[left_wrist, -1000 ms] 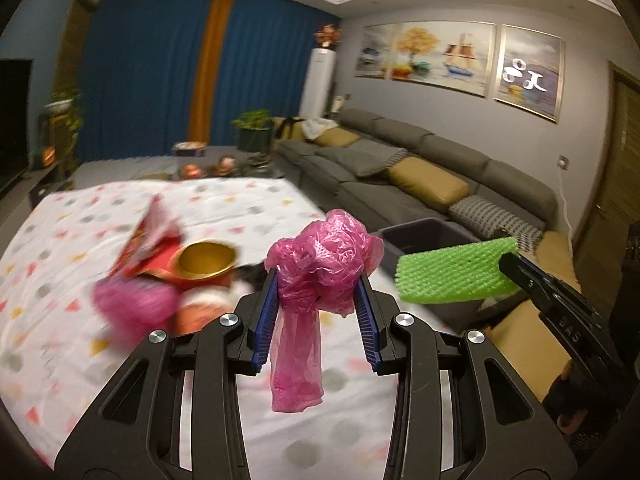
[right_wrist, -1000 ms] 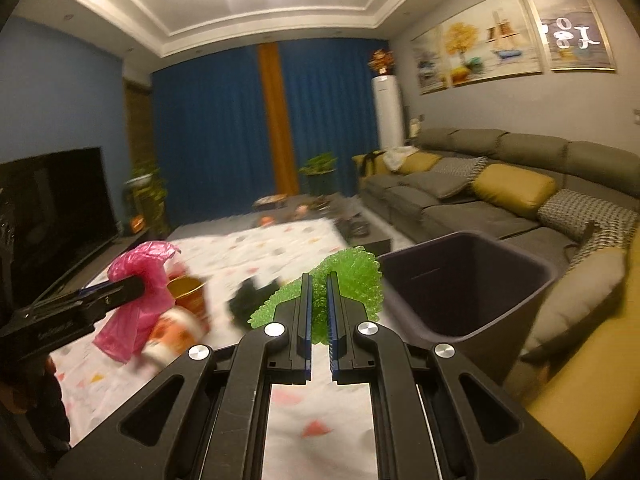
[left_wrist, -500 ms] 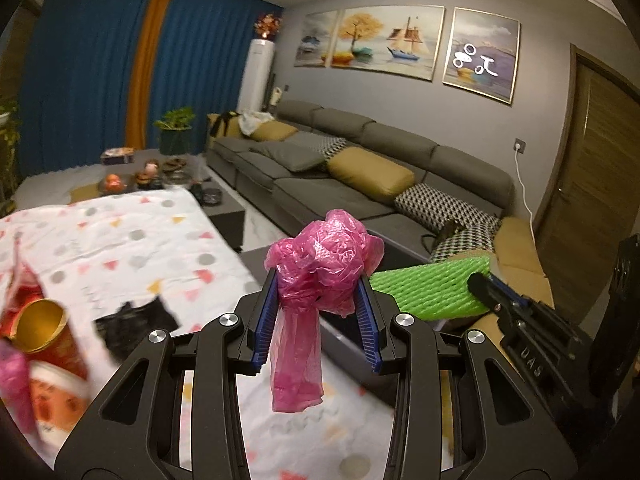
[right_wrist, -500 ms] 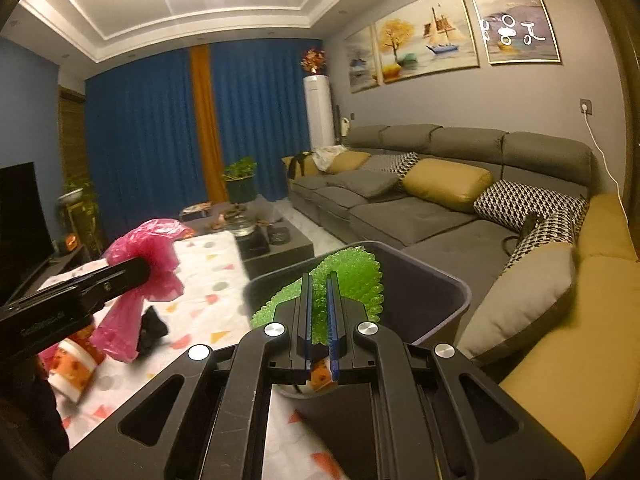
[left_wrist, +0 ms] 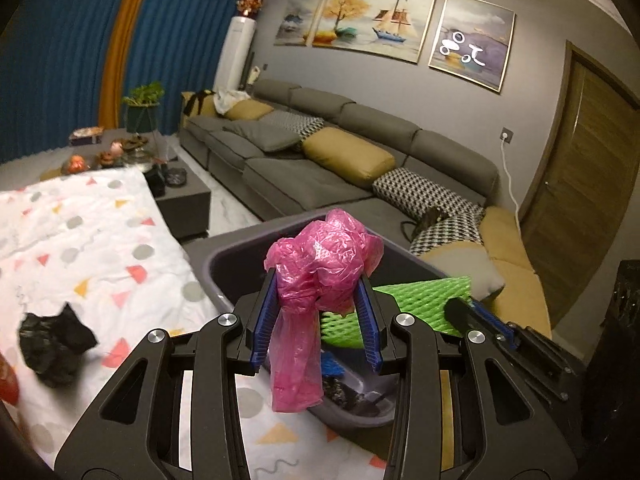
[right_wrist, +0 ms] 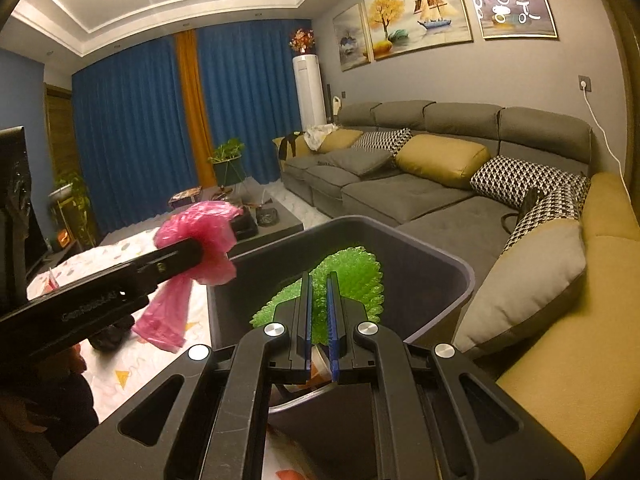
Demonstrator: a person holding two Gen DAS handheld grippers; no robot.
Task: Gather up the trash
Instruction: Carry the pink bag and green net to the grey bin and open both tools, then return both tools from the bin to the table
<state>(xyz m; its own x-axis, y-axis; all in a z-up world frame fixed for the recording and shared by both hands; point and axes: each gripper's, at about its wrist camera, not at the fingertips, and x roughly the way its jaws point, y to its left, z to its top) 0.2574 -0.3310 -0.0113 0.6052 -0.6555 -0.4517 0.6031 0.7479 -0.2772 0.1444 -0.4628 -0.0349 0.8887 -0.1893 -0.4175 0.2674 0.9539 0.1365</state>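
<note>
My left gripper [left_wrist: 318, 300] is shut on a crumpled pink plastic bag [left_wrist: 320, 264] and holds it over the near rim of the dark grey trash bin [left_wrist: 224, 256]. My right gripper [right_wrist: 319, 292] is shut on a green foam net [right_wrist: 352, 276] and holds it over the open bin [right_wrist: 440, 256]. The foam net also shows in the left wrist view [left_wrist: 420, 296], and the pink bag in the right wrist view [right_wrist: 200, 236]. Some trash lies in the bin's bottom [left_wrist: 344, 392].
A crumpled black bag [left_wrist: 52, 344] lies on the white patterned cloth [left_wrist: 80, 240] left of the bin. A grey sofa [left_wrist: 340, 160] with yellow and checked cushions runs behind the bin. A low dark table [left_wrist: 176, 192] stands beyond the cloth.
Both grippers have swung right from over the cloth to over the bin, each still holding its piece. The cups and red wrapper have left the left view.
</note>
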